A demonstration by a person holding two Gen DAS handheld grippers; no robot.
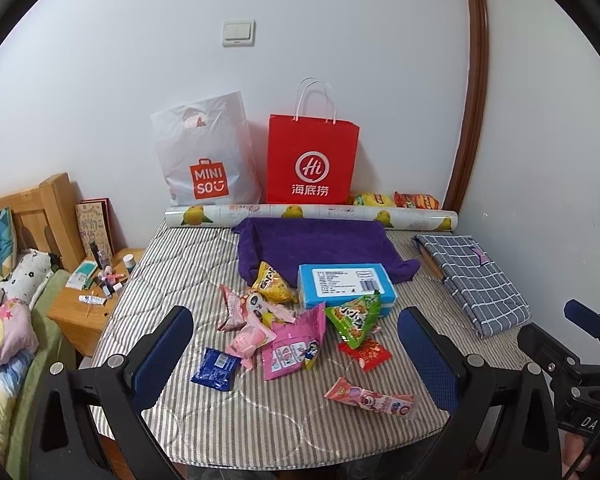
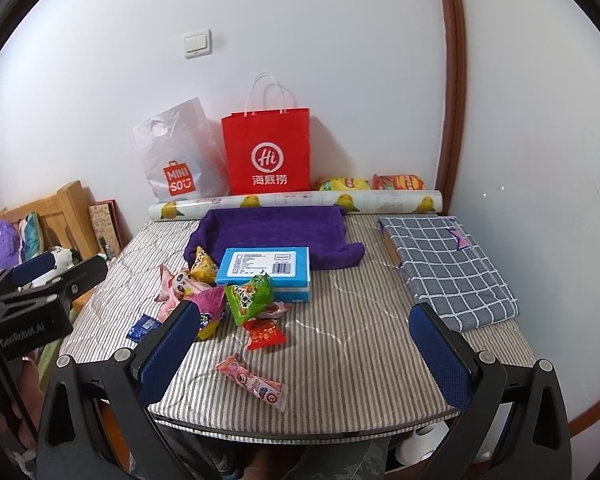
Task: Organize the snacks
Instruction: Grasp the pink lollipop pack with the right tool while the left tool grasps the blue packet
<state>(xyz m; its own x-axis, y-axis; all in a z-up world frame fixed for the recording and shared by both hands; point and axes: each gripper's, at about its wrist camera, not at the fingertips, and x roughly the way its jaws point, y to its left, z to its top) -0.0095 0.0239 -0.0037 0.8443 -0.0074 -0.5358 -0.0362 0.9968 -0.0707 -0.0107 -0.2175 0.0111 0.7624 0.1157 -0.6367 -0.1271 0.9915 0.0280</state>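
Several snack packets lie in a loose pile on the striped mattress (image 1: 204,260): a yellow packet (image 1: 274,286), a green packet (image 1: 356,318), a large pink packet (image 1: 296,344), a small blue packet (image 1: 216,368), a red candy (image 1: 365,353) and a long pink packet (image 1: 370,398) nearest me. A blue box (image 1: 346,286) sits behind them. My left gripper (image 1: 296,356) is open and empty above the near edge, with the pile between its fingers. My right gripper (image 2: 306,348) is open and empty, to the right of the pile (image 2: 248,300).
A red paper bag (image 1: 310,160) and a white Miniso bag (image 1: 206,152) stand against the wall behind a paper roll (image 1: 308,214). Two chip bags (image 1: 396,200) lie beside the red bag. A purple towel (image 1: 316,244), folded checked cloth (image 1: 472,276) and wooden nightstand (image 1: 84,304) surround the pile.
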